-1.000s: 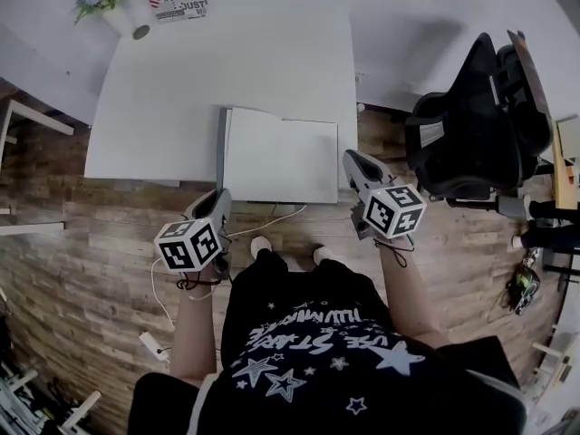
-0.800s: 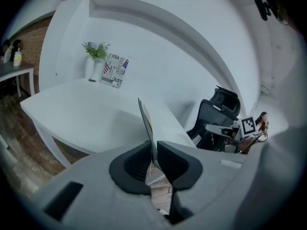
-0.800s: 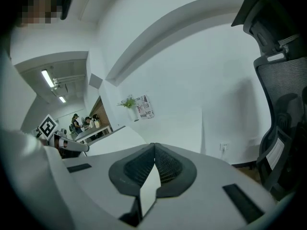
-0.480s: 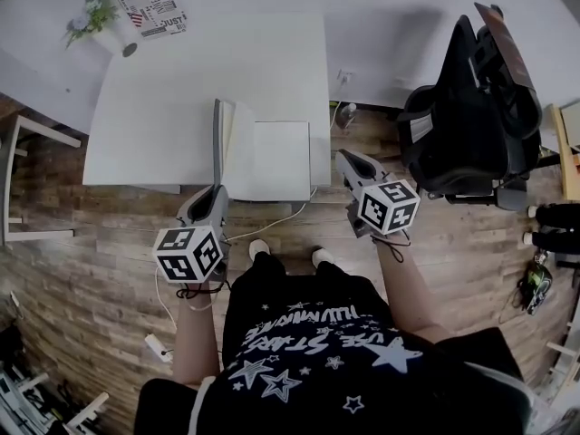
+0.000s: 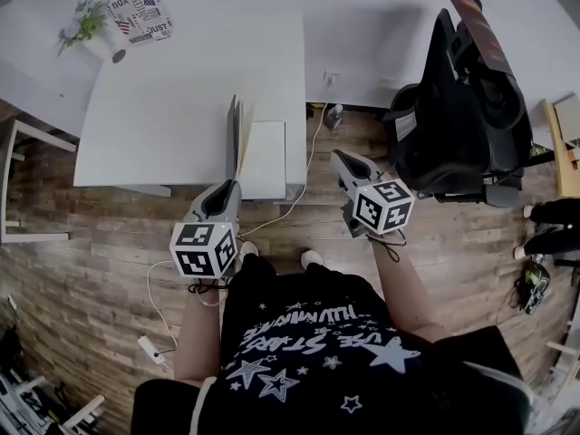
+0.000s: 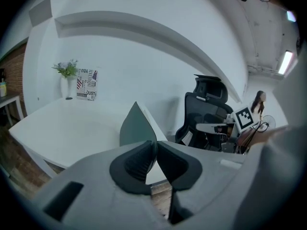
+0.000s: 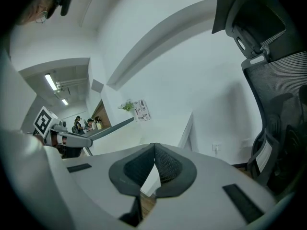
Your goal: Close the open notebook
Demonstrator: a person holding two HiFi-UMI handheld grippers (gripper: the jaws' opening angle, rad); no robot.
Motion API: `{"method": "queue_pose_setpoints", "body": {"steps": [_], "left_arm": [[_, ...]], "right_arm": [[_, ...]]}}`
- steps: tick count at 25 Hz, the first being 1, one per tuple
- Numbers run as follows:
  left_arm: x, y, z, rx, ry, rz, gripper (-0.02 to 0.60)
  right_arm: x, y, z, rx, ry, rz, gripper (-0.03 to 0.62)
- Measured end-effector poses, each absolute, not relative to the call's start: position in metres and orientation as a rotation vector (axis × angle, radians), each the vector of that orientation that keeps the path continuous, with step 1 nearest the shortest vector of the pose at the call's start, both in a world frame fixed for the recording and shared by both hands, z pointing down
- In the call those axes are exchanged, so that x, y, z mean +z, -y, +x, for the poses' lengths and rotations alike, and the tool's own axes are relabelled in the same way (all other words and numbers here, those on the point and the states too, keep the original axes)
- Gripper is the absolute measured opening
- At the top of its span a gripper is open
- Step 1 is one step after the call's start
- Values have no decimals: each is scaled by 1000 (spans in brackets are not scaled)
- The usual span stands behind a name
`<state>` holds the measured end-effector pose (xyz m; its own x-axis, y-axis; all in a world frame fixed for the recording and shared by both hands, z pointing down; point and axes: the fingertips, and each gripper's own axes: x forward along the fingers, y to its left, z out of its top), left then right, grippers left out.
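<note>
A white table [image 5: 163, 107] stands against a white wall on a wood-plank floor [image 5: 72, 270]. At its far left corner sit a small potted plant [image 5: 82, 21] and a printed card [image 5: 138, 14]. A black office chair [image 5: 453, 134] stands to the right, and a white cable [image 5: 306, 161] trails off the table's right edge.

The notebook [image 5: 267, 157] sits at the table's [image 5: 163, 107] near edge.

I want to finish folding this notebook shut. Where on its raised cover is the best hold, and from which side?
Take the raised cover by its thin near edge, coming from the near side of the table. It stands almost upright with that edge facing the person, so a claw can straddle it. The left claw looks shut on that edge.
</note>
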<state>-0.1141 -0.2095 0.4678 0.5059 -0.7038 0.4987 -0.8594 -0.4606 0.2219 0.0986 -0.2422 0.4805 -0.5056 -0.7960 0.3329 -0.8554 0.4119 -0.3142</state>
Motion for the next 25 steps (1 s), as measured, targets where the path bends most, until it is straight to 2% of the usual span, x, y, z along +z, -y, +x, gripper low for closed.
{"method": "queue_pose_setpoints", "body": {"steps": [10,25], "left_arm": [[504,202,-55,566,1232,2341,49],[567,199,-17,836,1317,2302,58]], "right_arm": [[482,221,138,666,2487,1482,3],[504,189,181,693,2470,1415,3]]}}
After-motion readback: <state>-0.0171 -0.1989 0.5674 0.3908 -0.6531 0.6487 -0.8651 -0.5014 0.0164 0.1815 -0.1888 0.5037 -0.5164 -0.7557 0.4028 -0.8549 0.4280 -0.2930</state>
